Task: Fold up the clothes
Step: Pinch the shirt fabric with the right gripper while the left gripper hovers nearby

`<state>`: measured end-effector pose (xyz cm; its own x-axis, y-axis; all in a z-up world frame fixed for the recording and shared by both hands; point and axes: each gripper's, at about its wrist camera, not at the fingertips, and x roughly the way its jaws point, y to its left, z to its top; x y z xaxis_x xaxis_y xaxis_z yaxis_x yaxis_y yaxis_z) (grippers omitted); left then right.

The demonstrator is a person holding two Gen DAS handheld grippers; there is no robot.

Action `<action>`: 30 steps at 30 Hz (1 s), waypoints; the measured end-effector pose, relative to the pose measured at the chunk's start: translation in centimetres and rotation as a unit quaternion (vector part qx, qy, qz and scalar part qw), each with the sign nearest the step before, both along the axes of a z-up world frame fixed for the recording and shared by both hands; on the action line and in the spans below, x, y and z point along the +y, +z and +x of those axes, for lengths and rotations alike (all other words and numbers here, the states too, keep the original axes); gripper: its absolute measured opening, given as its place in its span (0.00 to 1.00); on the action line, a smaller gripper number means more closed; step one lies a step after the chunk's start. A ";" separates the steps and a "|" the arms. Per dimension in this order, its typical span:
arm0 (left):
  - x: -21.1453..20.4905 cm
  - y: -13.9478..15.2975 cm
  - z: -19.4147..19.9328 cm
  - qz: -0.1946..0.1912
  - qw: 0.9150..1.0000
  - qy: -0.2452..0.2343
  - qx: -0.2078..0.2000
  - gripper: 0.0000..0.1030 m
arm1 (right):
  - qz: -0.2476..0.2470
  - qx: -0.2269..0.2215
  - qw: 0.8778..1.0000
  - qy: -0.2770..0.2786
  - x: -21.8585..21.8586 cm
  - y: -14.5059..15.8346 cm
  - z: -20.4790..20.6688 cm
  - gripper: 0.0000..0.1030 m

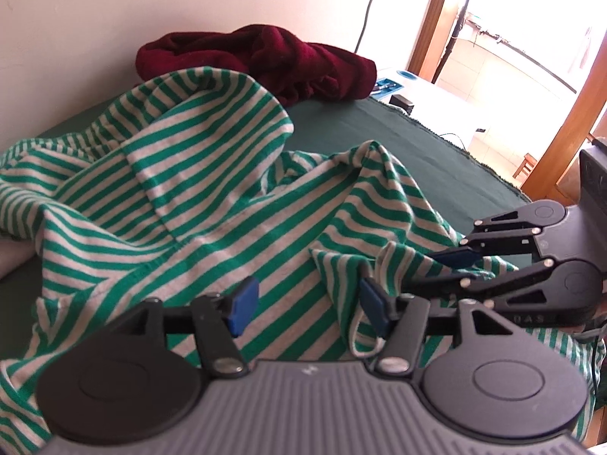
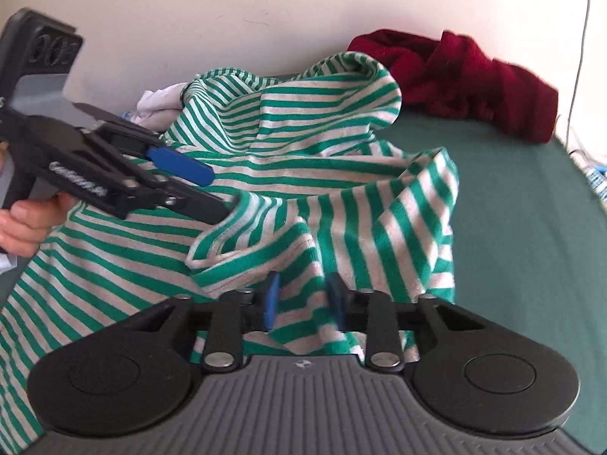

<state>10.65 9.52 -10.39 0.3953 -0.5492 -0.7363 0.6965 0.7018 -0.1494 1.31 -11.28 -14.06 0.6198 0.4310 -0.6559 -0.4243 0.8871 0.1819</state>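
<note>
Two grippers sit at the near edge of the green-and-white striped shirt (image 2: 303, 159), rumpled on the dark green bedcover (image 2: 512, 208). Right gripper (image 2: 303, 299) has its blue pads pinched on a fold at the hem; left gripper (image 1: 309, 303), just beside it, gapes wide around nothing. Shirt runs away toward the wall, so the left is free to regrip.

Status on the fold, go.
Left gripper open above striped shirt. Right gripper shut on a fold of it. Shirt crumpled, unfolded. Maroon garment behind, clear of it.
</note>
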 end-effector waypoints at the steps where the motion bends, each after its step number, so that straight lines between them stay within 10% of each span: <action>1: 0.2 0.2 -0.3 0.004 1.000 -0.001 -0.005 0.60 | 0.013 -0.005 1.000 0.003 -0.3 0.4 -0.3 0.04; 11: -0.9 -2.9 0.8 -0.002 0.999 0.010 0.035 0.62 | -0.056 -0.019 0.992 0.108 0.9 0.5 -5.6 0.06; 17: -0.6 -2.7 0.7 0.004 1.000 0.011 0.019 0.62 | -0.076 -0.057 0.989 0.109 1.7 0.5 -7.1 0.33; 21: -1.7 -3.0 0.9 0.000 1.000 0.015 0.013 0.61 | -0.082 -0.071 0.988 0.106 2.4 0.1 -6.8 0.31; 24: -2.3 -3.3 0.5 0.004 1.000 0.029 -0.012 0.19 | -0.101 -0.076 0.987 0.100 2.9 -0.3 -6.8 0.12; 30: -2.4 -0.8 0.4 0.002 0.998 0.030 -0.052 0.00 | -0.078 -0.103 0.988 0.089 2.9 1.9 -7.5 0.06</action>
